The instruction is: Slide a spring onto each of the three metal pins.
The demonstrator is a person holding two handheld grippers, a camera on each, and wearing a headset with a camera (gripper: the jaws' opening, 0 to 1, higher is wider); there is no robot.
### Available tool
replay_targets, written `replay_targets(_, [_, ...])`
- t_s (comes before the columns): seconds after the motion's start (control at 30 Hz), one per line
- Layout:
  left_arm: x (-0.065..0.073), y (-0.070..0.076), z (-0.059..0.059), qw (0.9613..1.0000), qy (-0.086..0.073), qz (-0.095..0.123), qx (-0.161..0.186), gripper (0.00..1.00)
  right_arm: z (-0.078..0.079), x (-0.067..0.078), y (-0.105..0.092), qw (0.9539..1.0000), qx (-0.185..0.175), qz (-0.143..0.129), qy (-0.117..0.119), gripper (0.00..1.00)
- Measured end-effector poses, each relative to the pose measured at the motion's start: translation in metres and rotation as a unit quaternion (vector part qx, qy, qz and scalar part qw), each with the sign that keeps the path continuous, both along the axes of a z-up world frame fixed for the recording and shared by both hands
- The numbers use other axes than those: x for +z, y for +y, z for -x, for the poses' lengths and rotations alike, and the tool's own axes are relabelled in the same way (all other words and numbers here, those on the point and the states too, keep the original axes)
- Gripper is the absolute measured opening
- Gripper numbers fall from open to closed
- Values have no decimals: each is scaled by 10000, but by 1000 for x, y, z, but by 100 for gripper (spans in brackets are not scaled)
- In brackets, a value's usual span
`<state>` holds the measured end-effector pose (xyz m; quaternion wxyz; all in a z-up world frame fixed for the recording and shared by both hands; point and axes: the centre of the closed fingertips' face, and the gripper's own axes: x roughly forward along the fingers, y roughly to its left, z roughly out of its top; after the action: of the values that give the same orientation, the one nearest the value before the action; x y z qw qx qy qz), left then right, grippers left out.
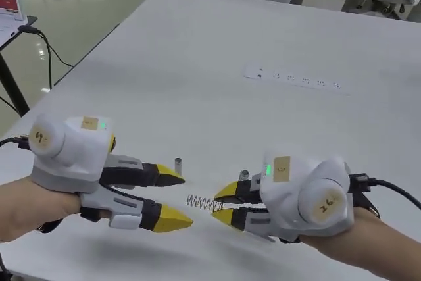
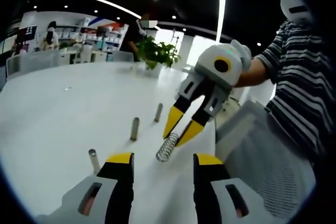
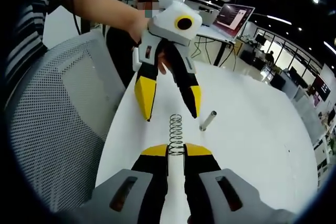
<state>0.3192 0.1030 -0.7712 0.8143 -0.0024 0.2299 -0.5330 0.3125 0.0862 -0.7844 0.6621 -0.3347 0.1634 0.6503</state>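
Near the front edge of the worktop point(image 1: 217, 97), the right claw point(image 1: 219, 204) is pinching one end of the spring point(image 1: 202, 202), its long axis pointing toward 9 o'clock; the left claw point(image 1: 185, 200) is hanging spread, nearer the upright pin point(image 1: 178, 165) at 11 o'clock from the spring's free end

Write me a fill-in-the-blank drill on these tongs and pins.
The right tongs are shut on a ____.
The left tongs are ____ and hold nothing.
In the left gripper view, ____ pins stand on the table.
Missing words: spring; open; three.
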Motion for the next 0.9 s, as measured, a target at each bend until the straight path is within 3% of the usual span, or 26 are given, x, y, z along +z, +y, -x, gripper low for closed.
replay_targets(0.23, [3,-16,-1,9997,-59,34,-254,26,1,3,-3,9999,76,33,-69,7])
replay_targets(0.53, [4,-21,1,9991,-149,60,-400,6,3,8,-5,9999,62,-86,-20,7])
replay_targets(0.6, [4,-22,1,9989,-238,42,-399,6,2,8,-6,9999,43,-94,-38,7])
replay_targets(0.9, [4,-25,6,9979,-334,5,-559,4,5,7,-9,9999,34,-120,11,7])
